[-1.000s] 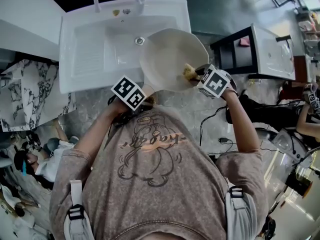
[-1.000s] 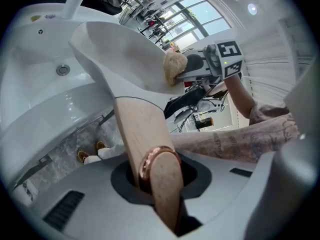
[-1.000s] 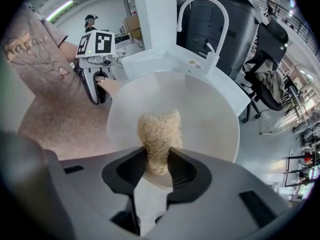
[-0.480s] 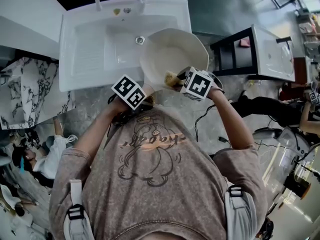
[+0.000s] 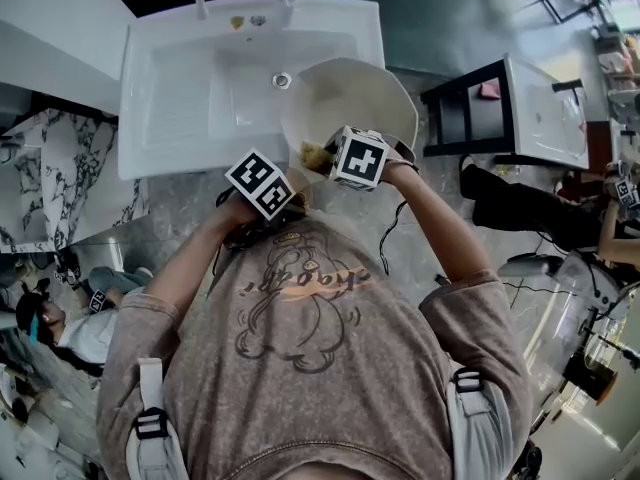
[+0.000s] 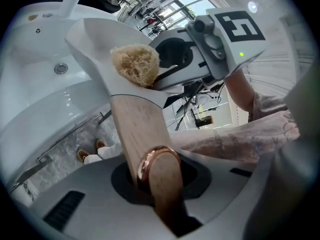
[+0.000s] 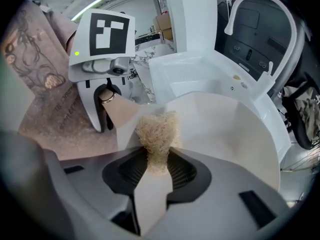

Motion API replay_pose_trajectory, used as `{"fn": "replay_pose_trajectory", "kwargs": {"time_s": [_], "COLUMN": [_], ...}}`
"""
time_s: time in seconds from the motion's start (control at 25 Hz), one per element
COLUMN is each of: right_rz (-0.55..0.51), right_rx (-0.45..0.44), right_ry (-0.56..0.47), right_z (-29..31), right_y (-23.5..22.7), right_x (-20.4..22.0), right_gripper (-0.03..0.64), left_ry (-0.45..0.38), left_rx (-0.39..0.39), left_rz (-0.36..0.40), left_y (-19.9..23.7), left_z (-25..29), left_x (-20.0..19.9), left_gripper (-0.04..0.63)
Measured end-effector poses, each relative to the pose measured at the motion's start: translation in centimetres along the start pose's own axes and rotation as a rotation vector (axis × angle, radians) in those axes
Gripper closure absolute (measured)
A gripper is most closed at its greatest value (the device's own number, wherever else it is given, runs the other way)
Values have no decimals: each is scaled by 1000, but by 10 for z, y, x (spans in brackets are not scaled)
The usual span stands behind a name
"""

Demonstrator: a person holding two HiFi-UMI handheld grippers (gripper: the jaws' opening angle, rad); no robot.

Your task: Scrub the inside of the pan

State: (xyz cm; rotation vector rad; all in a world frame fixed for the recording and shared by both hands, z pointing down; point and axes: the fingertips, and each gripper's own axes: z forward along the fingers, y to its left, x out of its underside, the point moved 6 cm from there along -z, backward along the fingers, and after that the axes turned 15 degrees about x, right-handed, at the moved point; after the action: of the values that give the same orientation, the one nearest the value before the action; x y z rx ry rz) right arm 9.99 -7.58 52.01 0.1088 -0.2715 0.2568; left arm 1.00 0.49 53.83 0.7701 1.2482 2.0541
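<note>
The left gripper (image 6: pixel 156 176) is clamped on the wooden handle (image 6: pixel 135 129) of the one cream pan (image 5: pixel 352 96), which is held over the right edge of the white sink (image 5: pixel 180 98). The right gripper (image 7: pixel 156 168) pinches the single loofah scrubber (image 7: pixel 157 130) against the pan's inner wall, near the handle. Only the left gripper view shows the handle's copper ring (image 6: pixel 150 161). Only the right gripper view shows the full arch of the faucet (image 7: pixel 252 9).

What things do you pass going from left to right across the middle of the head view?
In order: black-and-white marbled panel → left hand-held gripper clamping the pale wooden pan handle → tan fibrous scrubbing sponge → right hand-held gripper pinching it → black-framed white table.
</note>
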Motion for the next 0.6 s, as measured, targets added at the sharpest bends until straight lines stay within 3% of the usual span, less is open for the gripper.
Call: {"fn": "replay_pose_trajectory", "kwargs": {"time_s": [0.6], "right_rz": [71], "right_rx": [60], "right_ry": [6], "right_z": [54], "right_y": [-22], "right_x": [-16], "right_gripper": [479], "left_ry": [-5], "left_rx": [20], "left_rz": [0], "left_y": [2], "left_z": [2], "left_x": [2], "left_gripper": [523]}}
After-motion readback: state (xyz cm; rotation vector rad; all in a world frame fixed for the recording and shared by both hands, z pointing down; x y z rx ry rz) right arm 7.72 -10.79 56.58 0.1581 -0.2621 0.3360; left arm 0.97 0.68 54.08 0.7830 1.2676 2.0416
